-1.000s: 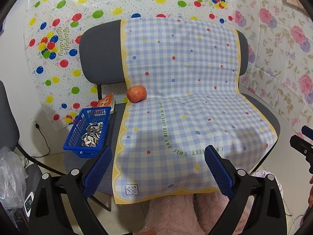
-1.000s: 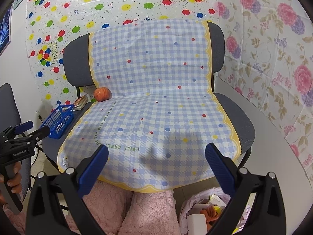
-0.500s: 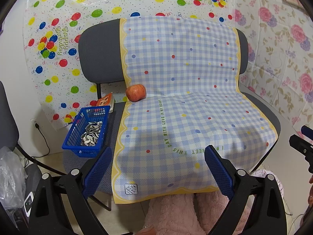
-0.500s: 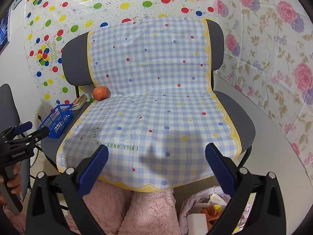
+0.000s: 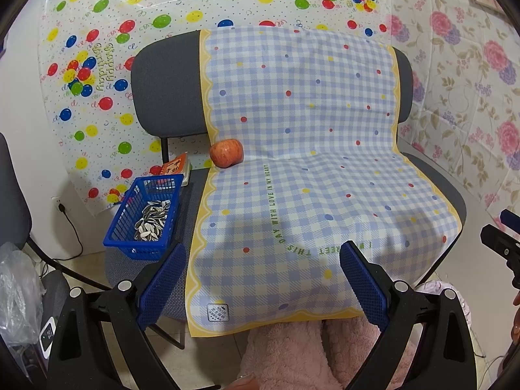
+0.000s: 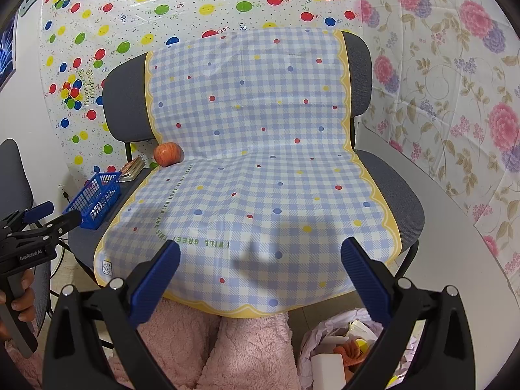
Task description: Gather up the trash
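The trash to collect looks to be the shells (image 5: 152, 220) heaped in the blue basket (image 5: 130, 249), a light, loose, brittle pile that would spill or crack if pinched. I judge the stiff basket rim the better hold, taken on its near wall so the load stays level. The basket sits on the chair (image 5: 162, 97) just ahead and left of the left gripper (image 5: 261, 279), almost touching its left finger; from the right gripper (image 6: 260, 273) it lies well off to the left and farther forward. Both grippers have their fingers spread wide with nothing between them, poised over the front edge of the cloth (image 5: 308, 178). A lined bin (image 6: 328, 351) holding scraps sits below and just right of the right gripper. An apple (image 5: 226, 153) rests far ahead at the seat's back.
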Available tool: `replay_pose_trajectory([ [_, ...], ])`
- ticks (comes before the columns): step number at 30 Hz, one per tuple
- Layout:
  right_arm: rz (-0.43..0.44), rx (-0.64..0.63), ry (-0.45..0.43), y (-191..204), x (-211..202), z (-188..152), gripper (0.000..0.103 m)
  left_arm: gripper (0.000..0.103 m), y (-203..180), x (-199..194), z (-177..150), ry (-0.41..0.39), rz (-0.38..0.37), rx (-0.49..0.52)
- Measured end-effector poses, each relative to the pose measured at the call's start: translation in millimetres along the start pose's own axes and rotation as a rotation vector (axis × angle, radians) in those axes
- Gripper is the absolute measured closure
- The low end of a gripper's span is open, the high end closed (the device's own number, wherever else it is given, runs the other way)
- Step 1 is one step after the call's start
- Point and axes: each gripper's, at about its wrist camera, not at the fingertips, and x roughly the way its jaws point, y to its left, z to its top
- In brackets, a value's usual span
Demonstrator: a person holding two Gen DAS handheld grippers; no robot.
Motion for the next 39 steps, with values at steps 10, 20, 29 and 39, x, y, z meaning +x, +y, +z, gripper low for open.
replay_pose_trajectory([
  [10, 0.000, 0.000, 0.001, 0, 0, -1, 0.006, 0.009, 1, 1, -1, 0.003, -0.002, -0.002],
  [20, -0.005, 0.004, 0.006, 1, 4, -4, 0.006, 0.009, 2, 3, -4, 0.008, -0.004, -0.010],
  [29, 0.000, 0.018, 0.030, -5, 20, -4, 0.006, 0.009, 2, 10, -3, -0.014, -0.035, 0.013],
  [39, -0.068, 0.022, 0.050, -50, 115, 26, 0.006, 0.006, -13, 64, 5, -0.013, -0.076, 0.046],
])
